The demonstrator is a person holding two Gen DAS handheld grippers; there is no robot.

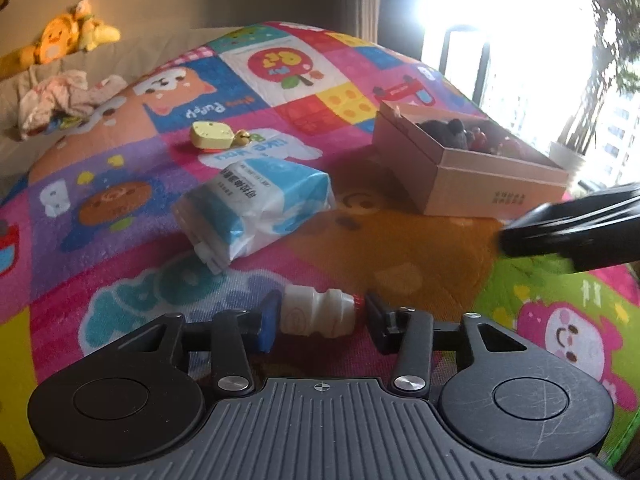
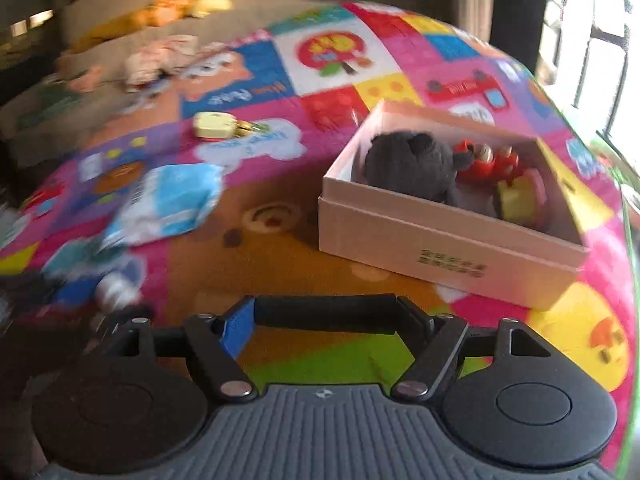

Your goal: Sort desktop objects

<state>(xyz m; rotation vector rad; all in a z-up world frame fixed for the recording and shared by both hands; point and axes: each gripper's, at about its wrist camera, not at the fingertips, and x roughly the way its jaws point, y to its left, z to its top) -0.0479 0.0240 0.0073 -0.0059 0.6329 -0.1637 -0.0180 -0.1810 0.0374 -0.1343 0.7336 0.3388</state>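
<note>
My left gripper is open around a small white yogurt bottle that lies on its side on the play mat; its red cap points at the right finger. My right gripper is shut on a black cylindrical object held crosswise between the fingers. It shows in the left wrist view as a dark shape at the right. A pink cardboard box holds a dark plush toy, red figures and a yellow piece. A blue-white tissue pack and a yellow keychain toy lie on the mat.
The colourful cartoon play mat covers the surface. A crumpled cloth and an orange plush toy lie at the far left by the wall. A bright window and a potted plant are at the far right.
</note>
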